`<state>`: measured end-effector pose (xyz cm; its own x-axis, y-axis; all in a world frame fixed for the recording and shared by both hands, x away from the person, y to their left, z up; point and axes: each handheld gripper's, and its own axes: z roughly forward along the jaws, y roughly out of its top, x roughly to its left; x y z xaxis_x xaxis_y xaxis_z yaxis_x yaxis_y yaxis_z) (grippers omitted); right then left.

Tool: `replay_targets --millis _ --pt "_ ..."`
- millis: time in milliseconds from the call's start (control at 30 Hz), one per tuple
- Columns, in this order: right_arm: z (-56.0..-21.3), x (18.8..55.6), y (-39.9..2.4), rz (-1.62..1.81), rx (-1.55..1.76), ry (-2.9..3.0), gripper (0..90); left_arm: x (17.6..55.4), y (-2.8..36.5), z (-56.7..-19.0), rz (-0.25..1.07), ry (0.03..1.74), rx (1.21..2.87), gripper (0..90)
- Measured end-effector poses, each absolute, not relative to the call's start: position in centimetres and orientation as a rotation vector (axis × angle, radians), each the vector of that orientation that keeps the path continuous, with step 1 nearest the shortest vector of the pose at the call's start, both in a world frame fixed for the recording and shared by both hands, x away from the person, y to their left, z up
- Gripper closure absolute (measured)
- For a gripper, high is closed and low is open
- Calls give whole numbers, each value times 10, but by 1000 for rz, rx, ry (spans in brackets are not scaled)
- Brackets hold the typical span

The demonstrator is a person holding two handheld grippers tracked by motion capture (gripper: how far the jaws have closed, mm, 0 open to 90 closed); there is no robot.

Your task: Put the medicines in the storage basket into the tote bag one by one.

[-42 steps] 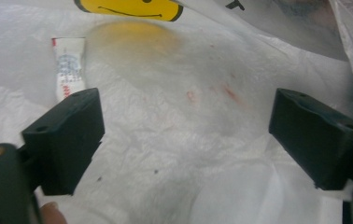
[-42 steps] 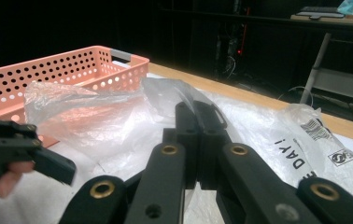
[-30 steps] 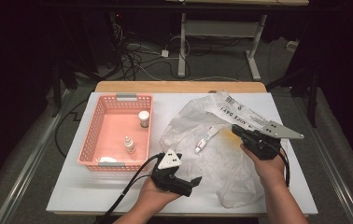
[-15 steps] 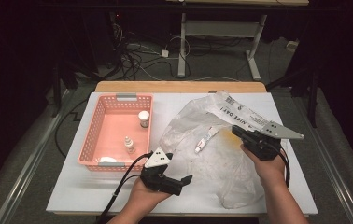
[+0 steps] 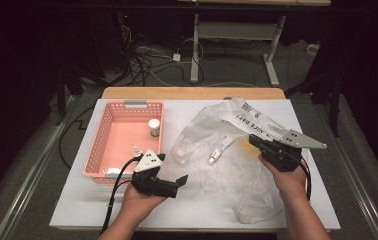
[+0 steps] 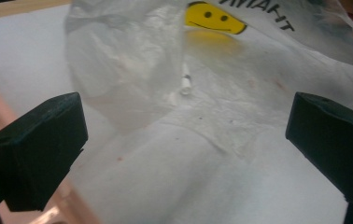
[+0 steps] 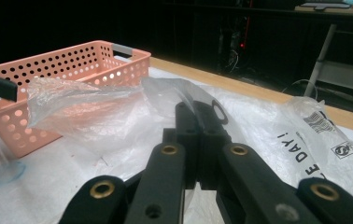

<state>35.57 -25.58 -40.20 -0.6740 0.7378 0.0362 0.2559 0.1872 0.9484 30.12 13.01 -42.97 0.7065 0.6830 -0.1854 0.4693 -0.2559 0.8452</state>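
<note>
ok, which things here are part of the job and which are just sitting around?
In the job:
- plastic bag, its edge pinched in the shut right tool
- small tube inside the bag
- left tool, open, facing the bag
- pink basket, already holding a small bottle

Lying about:
- cables on the floor
- desk frame behind the table

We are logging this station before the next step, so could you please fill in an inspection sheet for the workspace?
Surface: white table, wooden strip at its far edge.
Job's things: clear plastic bag with a smiley print, spread at centre right; small white tube inside it.
Clutter: pink basket at left, holding a small jar, a small bottle and a white item.
Grippers: left gripper open, jaws facing the bag, holding nothing; right gripper shut on the bag's film.
Cables: one trails from each gripper; more lie on the floor beyond.
Surroundings: dark room, white desk frame behind.
</note>
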Motion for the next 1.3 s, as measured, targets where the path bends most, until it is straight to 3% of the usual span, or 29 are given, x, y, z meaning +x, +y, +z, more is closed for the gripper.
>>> replay_targets --millis 500,1300 --pt "-403 357 -256 1499 931 2055 900 313 171 -425 367 1017 1869 0" --pt "-402 356 -257 1503 917 2044 900 323 223 -426 395 1160 1785 0"
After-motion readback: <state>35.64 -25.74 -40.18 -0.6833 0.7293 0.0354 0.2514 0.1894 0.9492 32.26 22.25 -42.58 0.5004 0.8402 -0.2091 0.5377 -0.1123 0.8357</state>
